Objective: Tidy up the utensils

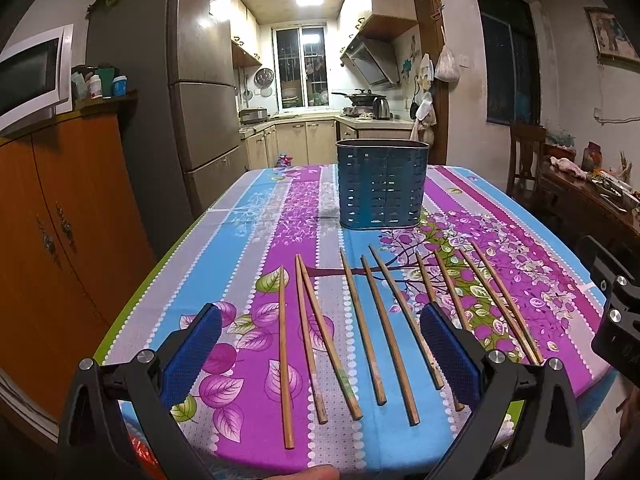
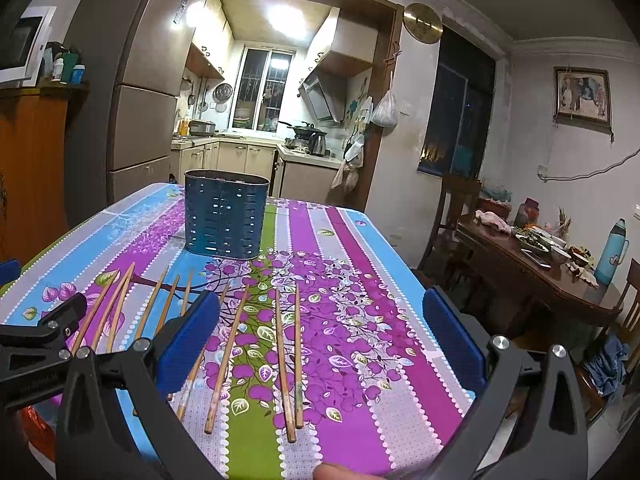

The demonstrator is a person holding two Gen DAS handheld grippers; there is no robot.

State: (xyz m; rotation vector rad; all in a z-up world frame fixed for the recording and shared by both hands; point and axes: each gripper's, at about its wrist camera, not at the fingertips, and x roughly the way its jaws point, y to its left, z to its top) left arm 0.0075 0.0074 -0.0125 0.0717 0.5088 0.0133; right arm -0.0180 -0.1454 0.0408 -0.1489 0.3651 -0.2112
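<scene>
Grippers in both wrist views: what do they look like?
The left gripper and the right gripper match: black angular frames with triangular cut-outs and round silver bolt heads, each carrying two textured blue rectangular finger pads. No cables or sleeves are visible.

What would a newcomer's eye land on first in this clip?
The loud floral tablecloth in purple, blue and green, then the row of wooden chopsticks lying loose along its near edge. Behind them, mid-table, stands a blue slotted utensil holder. Both the left gripper and the right gripper hover open over the chopsticks, holding nothing.
</scene>
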